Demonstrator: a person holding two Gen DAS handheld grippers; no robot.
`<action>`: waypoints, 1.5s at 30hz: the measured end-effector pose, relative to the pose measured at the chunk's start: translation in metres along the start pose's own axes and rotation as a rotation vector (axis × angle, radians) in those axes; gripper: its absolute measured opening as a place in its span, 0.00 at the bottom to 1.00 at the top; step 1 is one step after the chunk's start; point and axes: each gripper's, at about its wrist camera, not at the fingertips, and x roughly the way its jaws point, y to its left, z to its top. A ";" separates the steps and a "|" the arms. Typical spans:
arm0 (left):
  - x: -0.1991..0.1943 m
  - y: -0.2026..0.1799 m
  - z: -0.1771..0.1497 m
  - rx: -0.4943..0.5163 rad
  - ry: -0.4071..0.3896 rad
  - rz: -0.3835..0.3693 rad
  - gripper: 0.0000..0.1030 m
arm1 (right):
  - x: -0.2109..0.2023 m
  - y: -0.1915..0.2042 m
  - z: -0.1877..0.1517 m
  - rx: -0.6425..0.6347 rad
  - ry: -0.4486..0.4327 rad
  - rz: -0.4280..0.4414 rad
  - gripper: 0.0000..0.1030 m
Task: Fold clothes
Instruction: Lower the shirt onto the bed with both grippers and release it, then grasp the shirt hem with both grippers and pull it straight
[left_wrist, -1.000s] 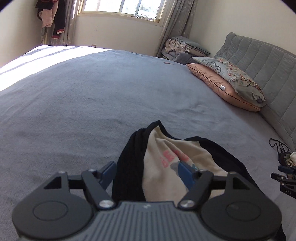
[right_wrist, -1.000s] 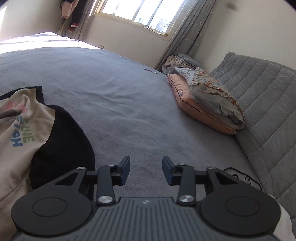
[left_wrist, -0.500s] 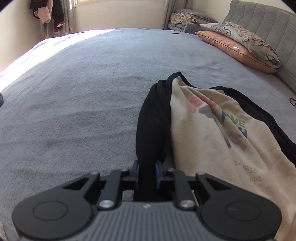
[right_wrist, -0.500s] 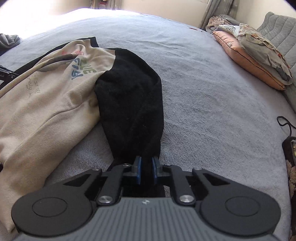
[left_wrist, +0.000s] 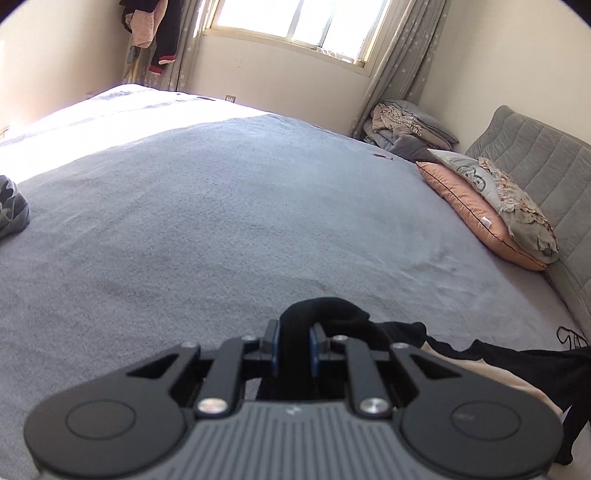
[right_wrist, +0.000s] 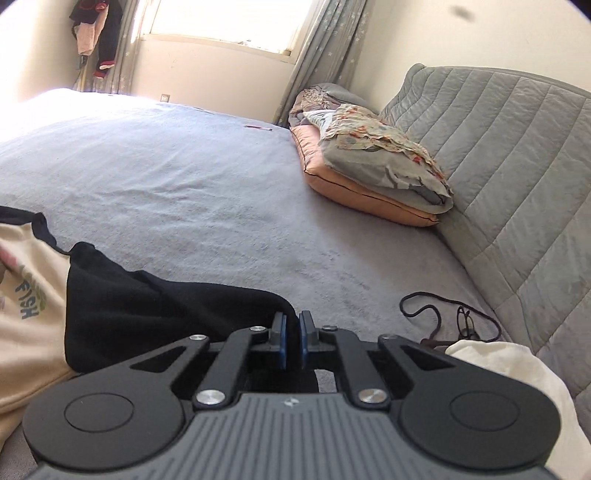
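A beige sweatshirt with black sleeves lies on the grey bed. My left gripper is shut on a black sleeve, which bulges up between the fingers; the beige body trails to the right. My right gripper is shut on the other black sleeve, lifted a little off the bed. The beige front with printed letters lies at the left in the right wrist view.
Pillows lie against the padded grey headboard. Glasses on a black cord and a white cloth lie near my right gripper. A grey garment sits at the left. Folded bedding lies under the window.
Both grippers, shut on the sleeves since half a second ago, have lifted and tilted up; the view now looks across the bed rather than down at the sweatshirt.
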 end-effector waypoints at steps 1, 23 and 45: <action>0.004 0.000 0.008 0.003 -0.002 0.000 0.16 | 0.004 -0.006 0.008 0.006 -0.012 -0.023 0.07; -0.055 -0.109 -0.155 0.040 0.197 -0.167 0.80 | -0.072 0.051 -0.127 0.469 0.348 0.510 0.43; -0.090 -0.077 -0.184 -0.264 0.231 -0.358 0.10 | -0.175 0.082 -0.131 0.218 0.106 0.439 0.05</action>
